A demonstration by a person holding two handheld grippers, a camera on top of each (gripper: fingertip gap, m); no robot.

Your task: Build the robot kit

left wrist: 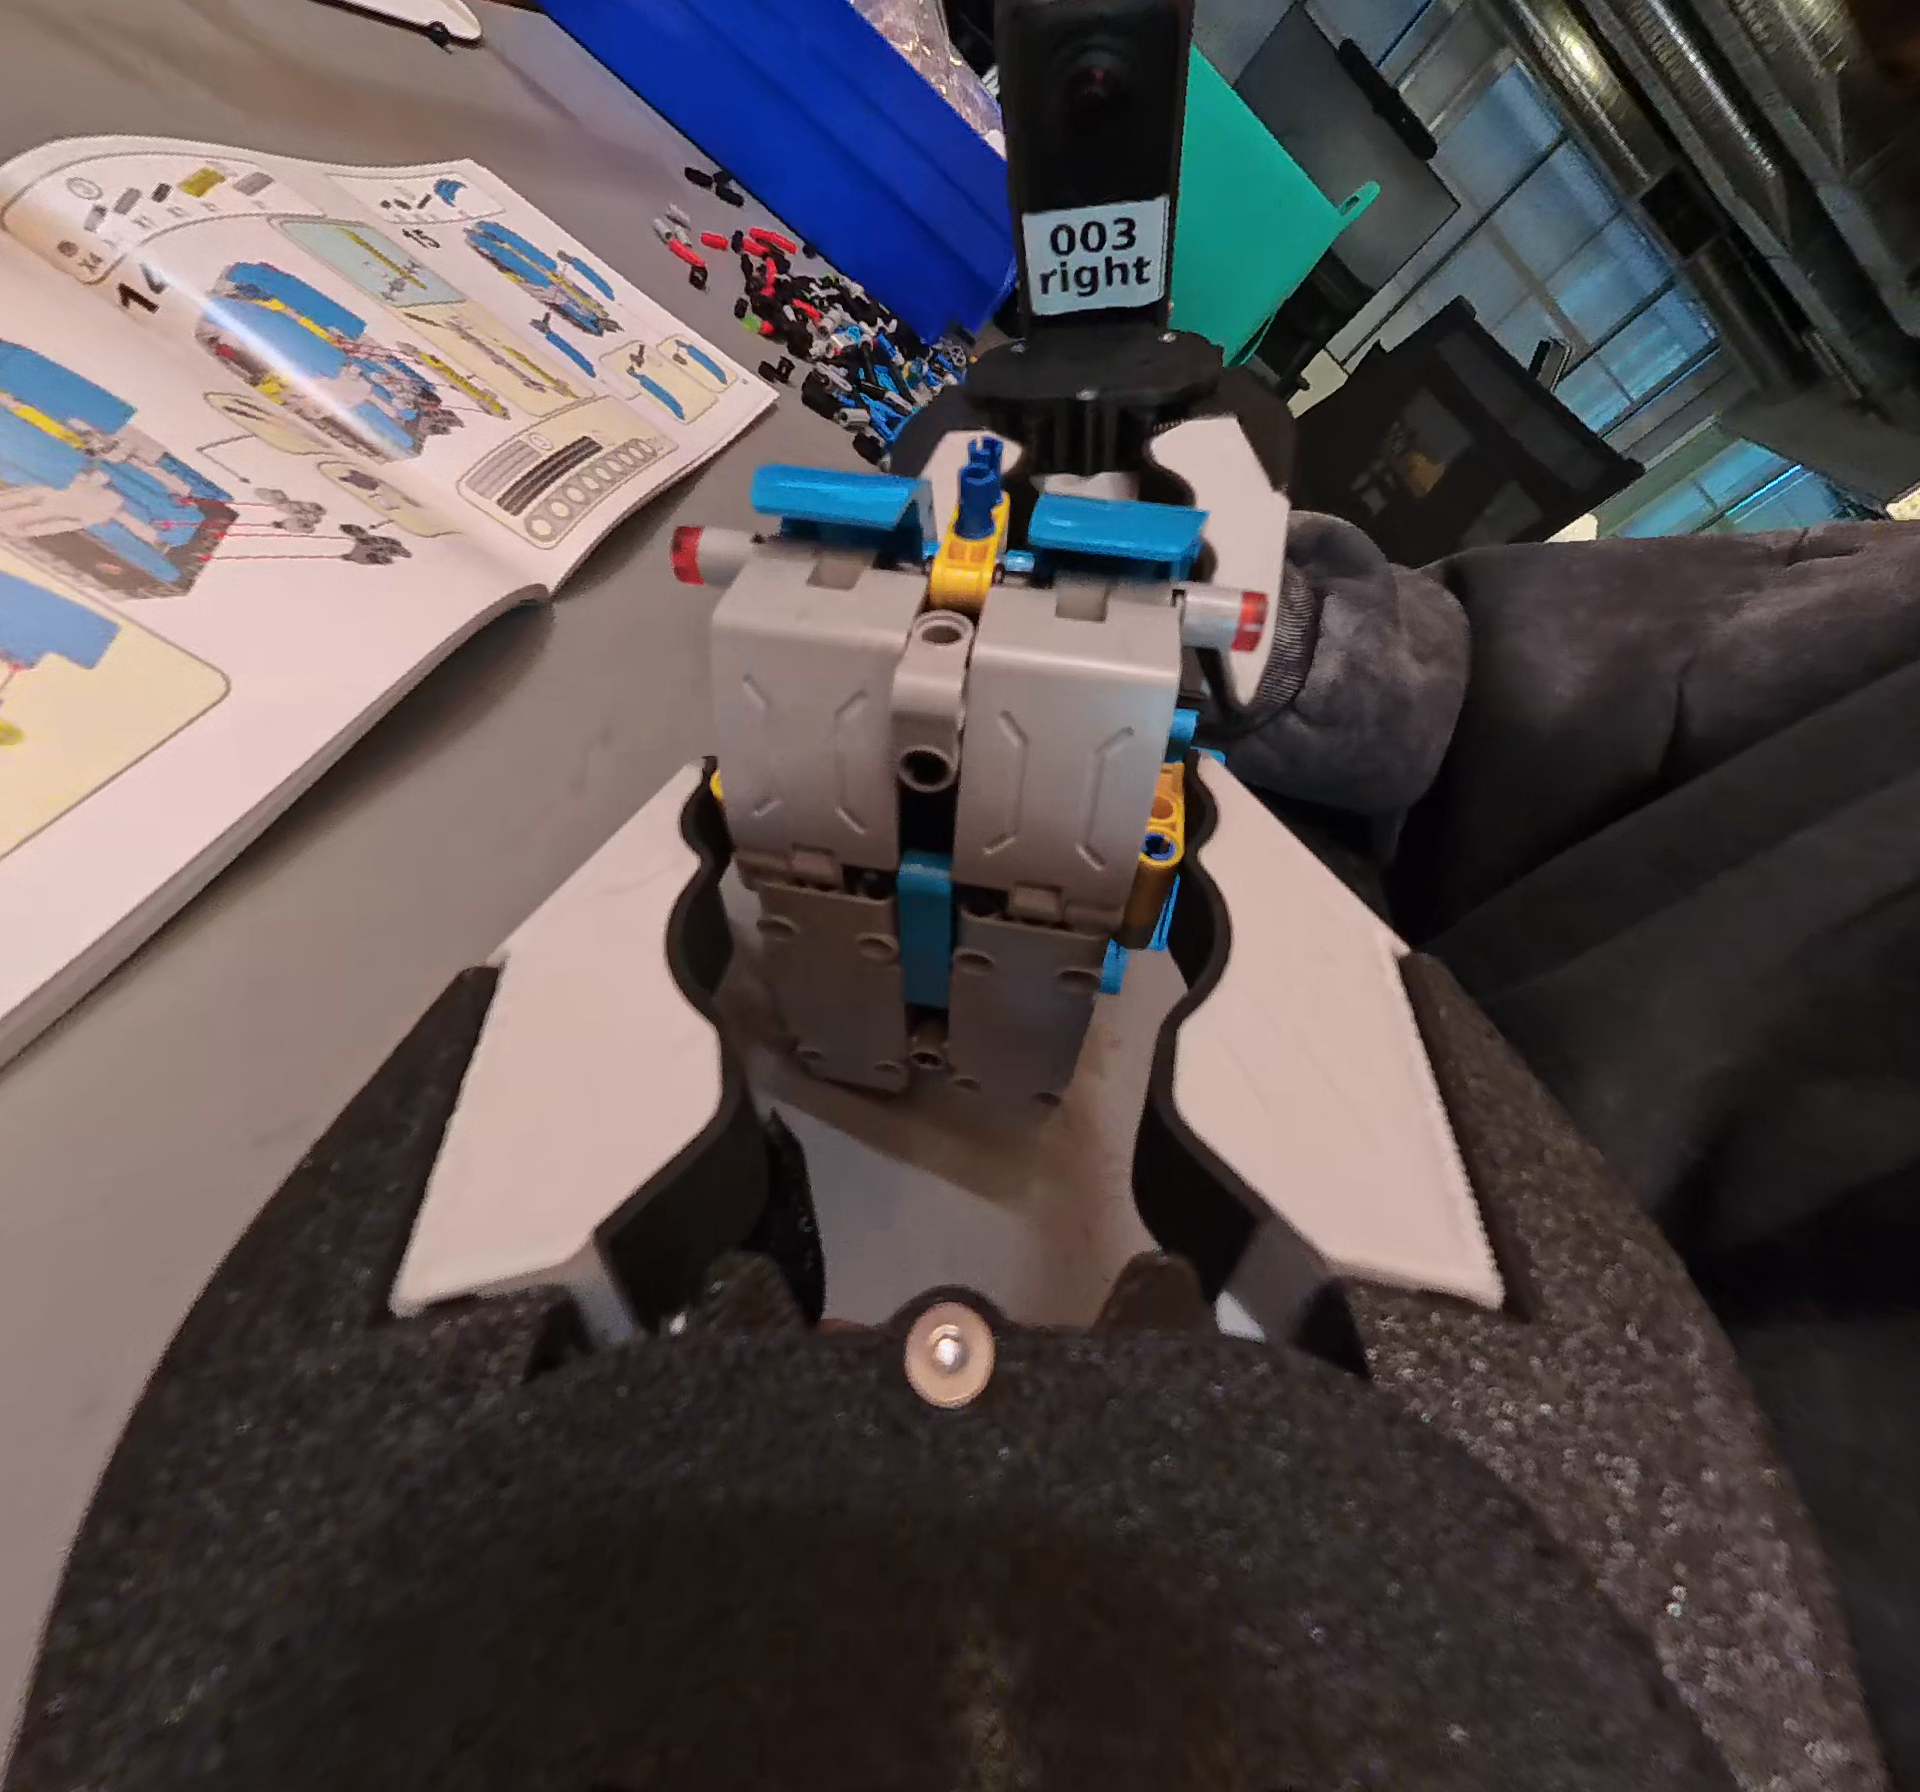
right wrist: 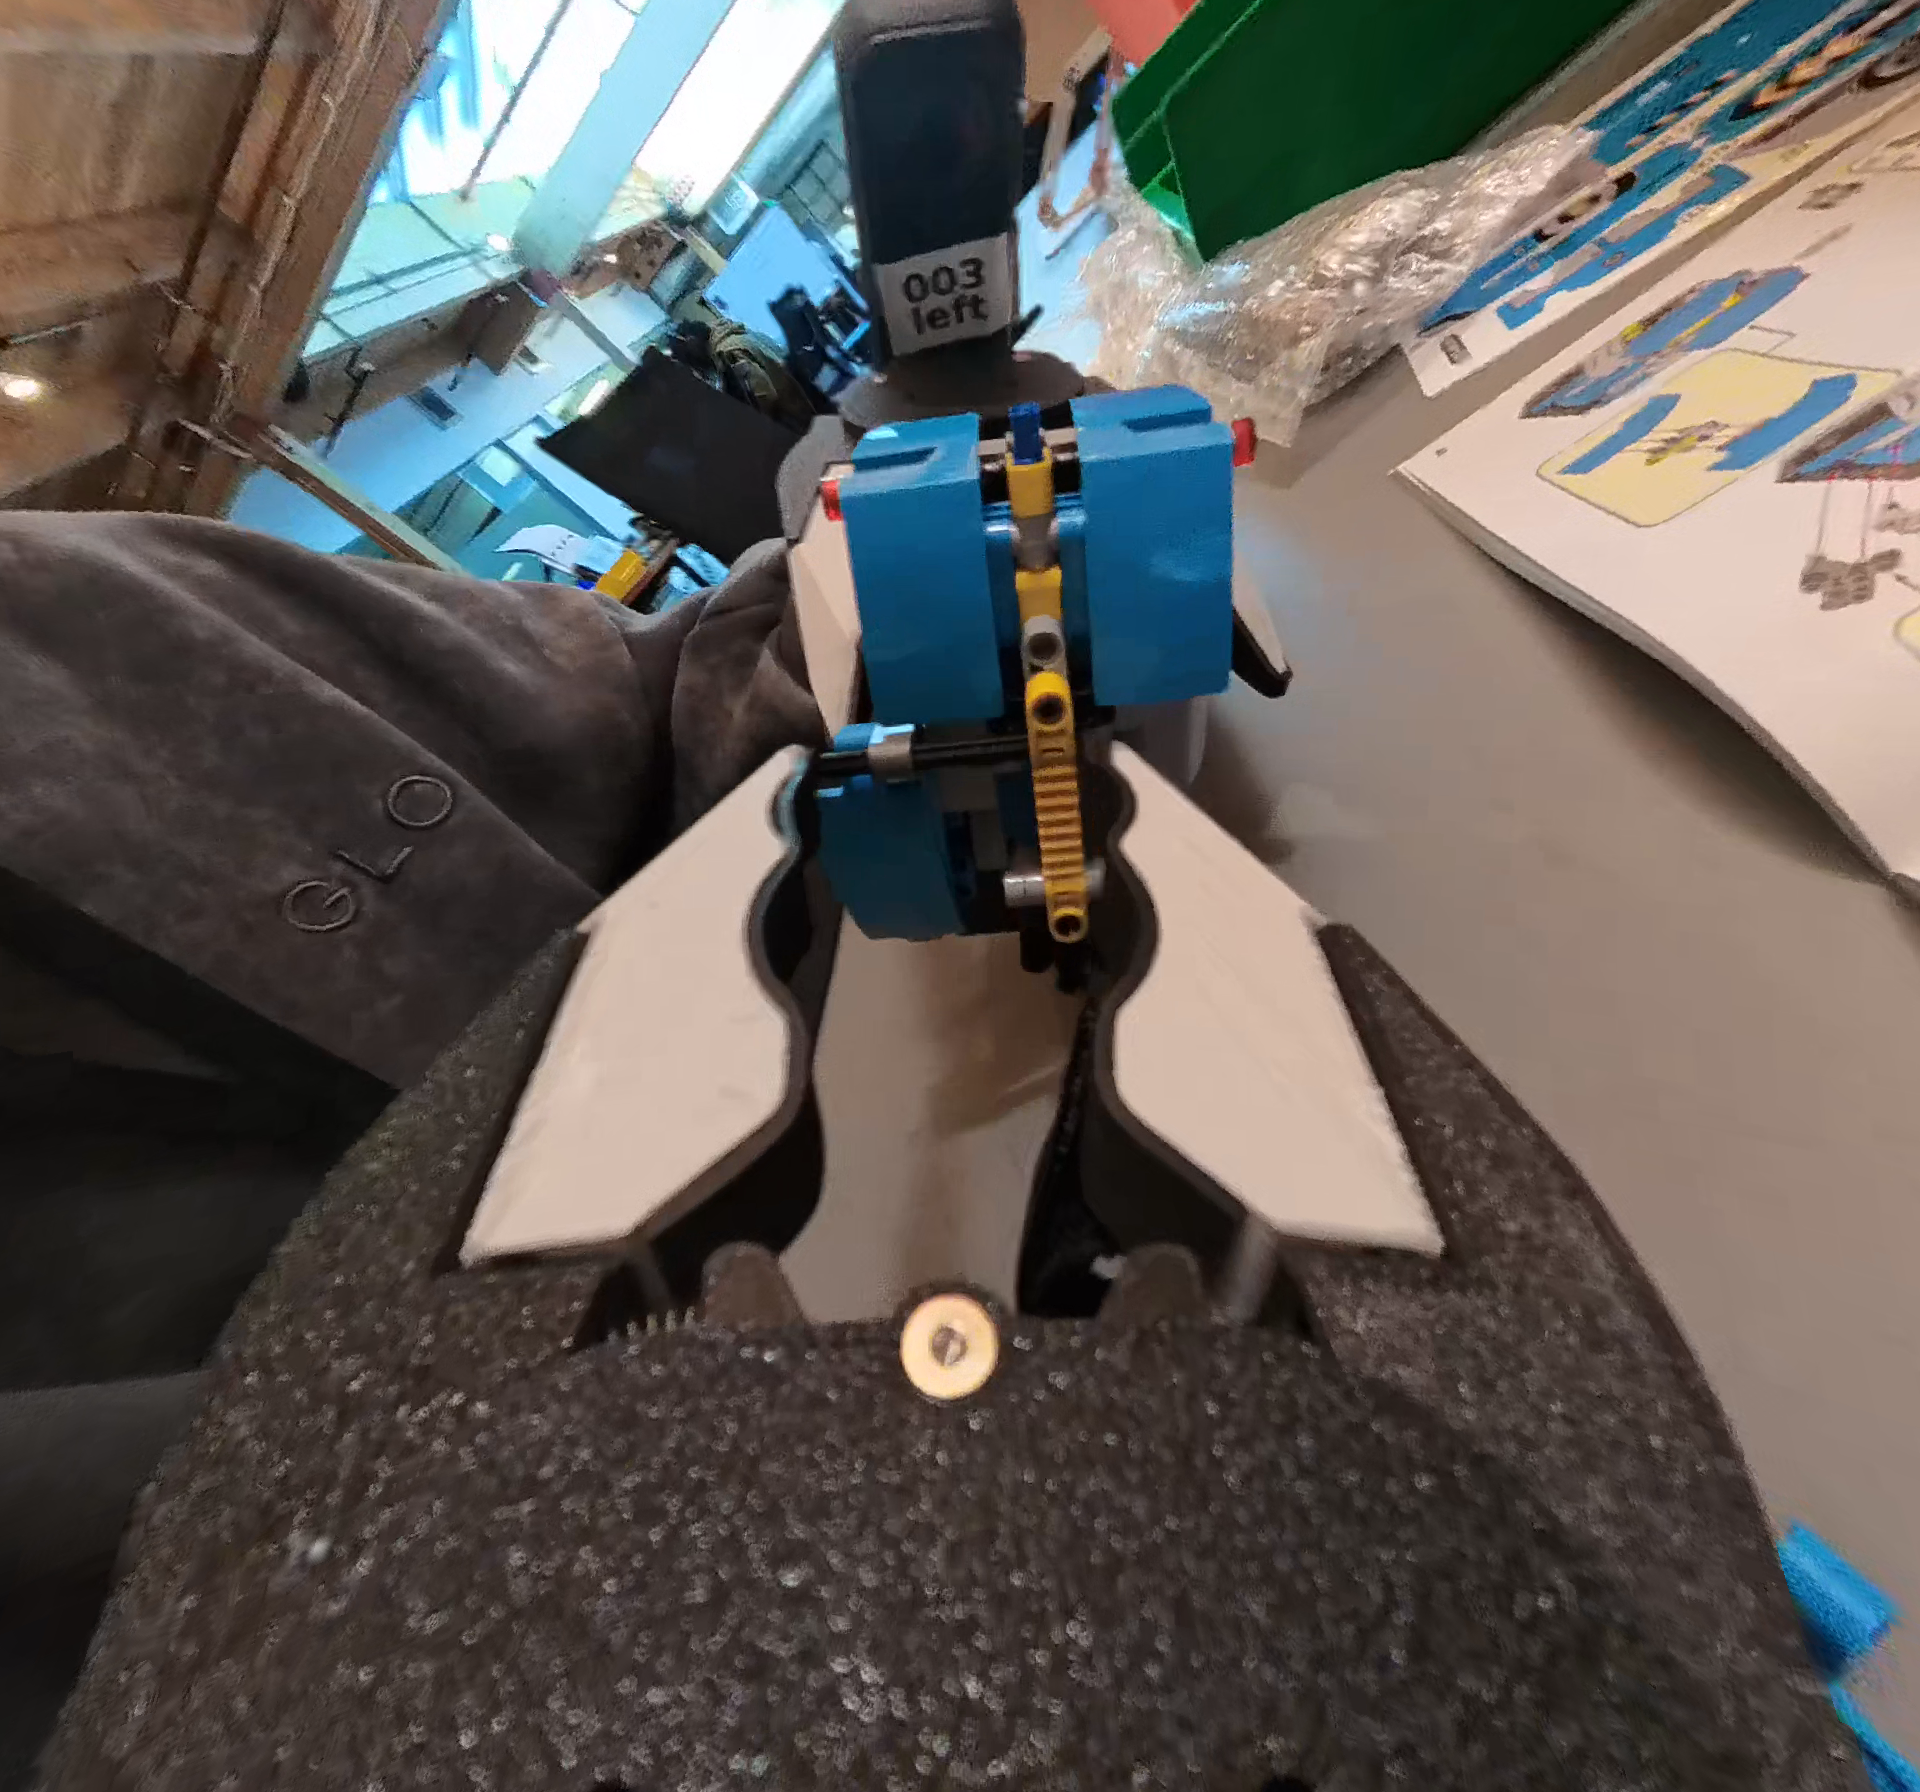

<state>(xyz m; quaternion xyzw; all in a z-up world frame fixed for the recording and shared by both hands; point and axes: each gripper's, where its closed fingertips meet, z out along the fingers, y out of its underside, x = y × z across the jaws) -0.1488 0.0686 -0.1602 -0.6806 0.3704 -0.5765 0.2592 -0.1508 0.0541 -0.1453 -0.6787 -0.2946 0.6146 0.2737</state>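
A brick-built model (left wrist: 935,703) with grey panels, blue panels, yellow beams and red-tipped pins on both sides is held above the grey table between both grippers. My left gripper (left wrist: 951,786) is shut on its near grey end. The right gripper (left wrist: 1091,454), with its black camera post, grips the far blue end. In the right wrist view the model (right wrist: 935,579) shows its blue panels and a yellow toothed beam. My right gripper (right wrist: 956,776) is shut on its lower blue part. The left gripper's fingers (right wrist: 821,620) show behind the model.
An open instruction booklet (left wrist: 312,443) lies at the left, and also shows in the right wrist view (right wrist: 1714,443). Behind it are a pile of small loose pieces (left wrist: 810,308) and a blue bin (left wrist: 748,59). A green bin (right wrist: 1403,28) and clear plastic bags (right wrist: 1330,277) stand nearby. A dark sleeve (left wrist: 1558,755) is at the right. Both grippers' tips are close together, under 4 cm apart.
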